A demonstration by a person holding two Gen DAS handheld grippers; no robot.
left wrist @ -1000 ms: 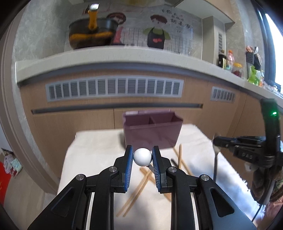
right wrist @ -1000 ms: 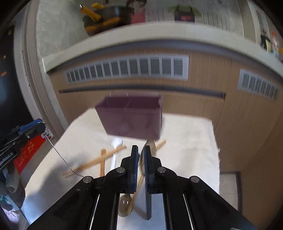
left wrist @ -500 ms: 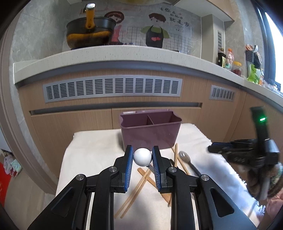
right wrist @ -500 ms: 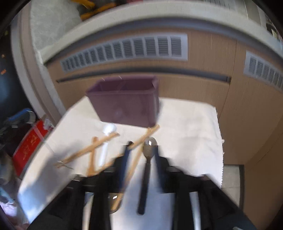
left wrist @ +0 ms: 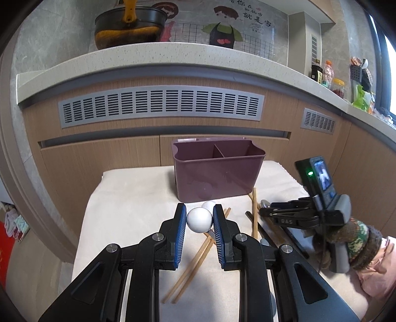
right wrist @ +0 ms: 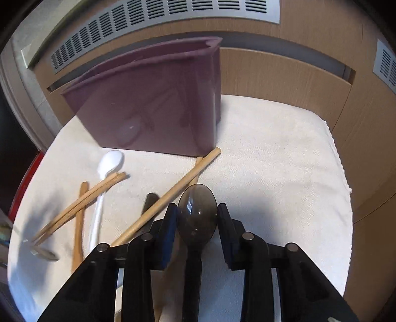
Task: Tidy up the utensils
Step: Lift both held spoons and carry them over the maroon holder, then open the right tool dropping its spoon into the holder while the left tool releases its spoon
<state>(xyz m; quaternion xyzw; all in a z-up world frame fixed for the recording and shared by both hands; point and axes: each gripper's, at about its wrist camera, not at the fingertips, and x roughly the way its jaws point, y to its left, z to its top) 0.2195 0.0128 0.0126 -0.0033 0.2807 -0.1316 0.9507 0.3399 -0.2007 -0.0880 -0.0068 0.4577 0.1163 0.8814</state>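
Left gripper [left wrist: 199, 220] clamped on round white ball end [left wrist: 199, 220]; right gripper [right wrist: 197, 218] closing, astride dark translucent plastic spoon [right wrist: 196, 215], pads apart.

The right gripper [left wrist: 264, 211], seen from the left wrist, bears small light letters on its black arm that look like "DAS". The wall panel [left wrist: 222, 22] behind the counter [left wrist: 173, 53] carries cartoon figures and a few dark Chinese characters, of which "你在" and "就是家" seem legible. Bottle labels at the right are too small to read.
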